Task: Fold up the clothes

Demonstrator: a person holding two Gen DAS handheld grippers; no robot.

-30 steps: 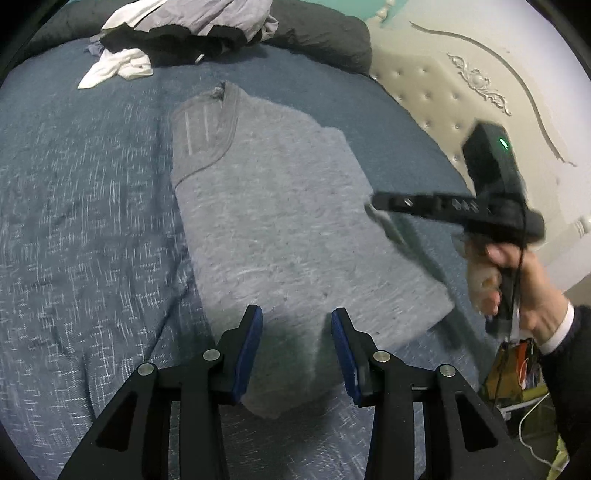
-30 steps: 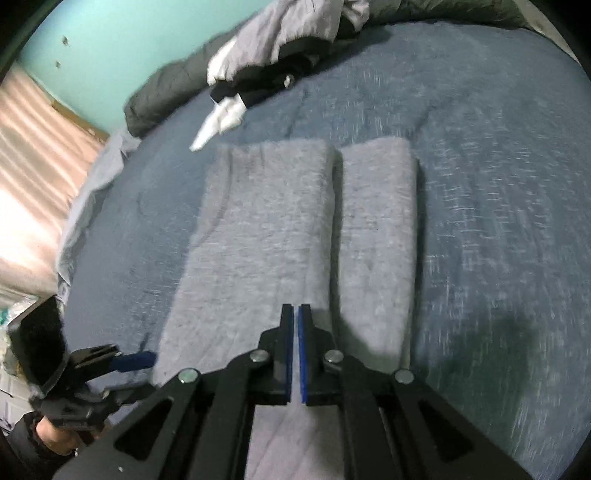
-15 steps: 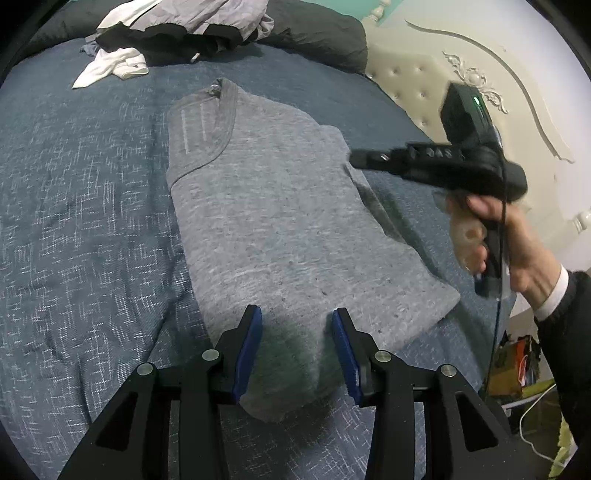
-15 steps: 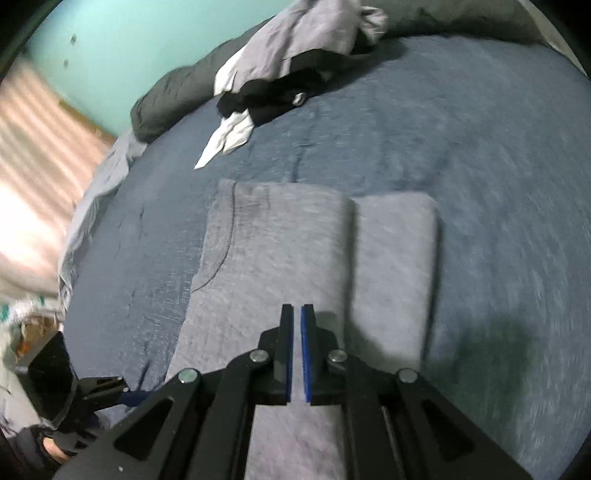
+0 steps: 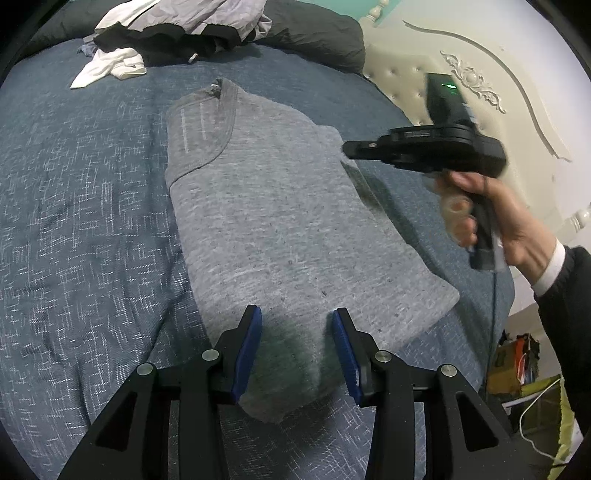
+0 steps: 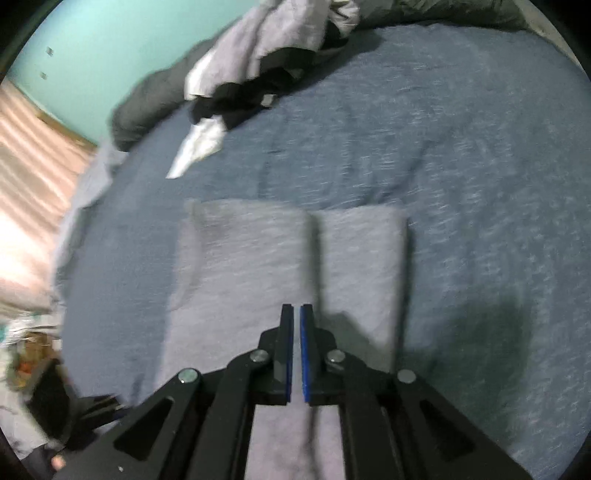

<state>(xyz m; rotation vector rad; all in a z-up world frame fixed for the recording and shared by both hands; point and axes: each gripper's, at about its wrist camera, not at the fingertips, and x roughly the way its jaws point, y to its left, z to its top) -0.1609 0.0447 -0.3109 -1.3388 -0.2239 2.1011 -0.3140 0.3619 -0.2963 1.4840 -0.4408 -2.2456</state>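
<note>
clothes pile (image 5: 177, 33) beyond shirt (image 5: 280, 221)

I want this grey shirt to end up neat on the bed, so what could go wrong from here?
1. The left hand-held gripper stands open over the grey shirt's near hem; closing there may pinch only the top layer and pull the fold apart.
2. The right hand-held gripper is shut and holds nothing, so the folded-over side panel is loose and could slide open.
</note>
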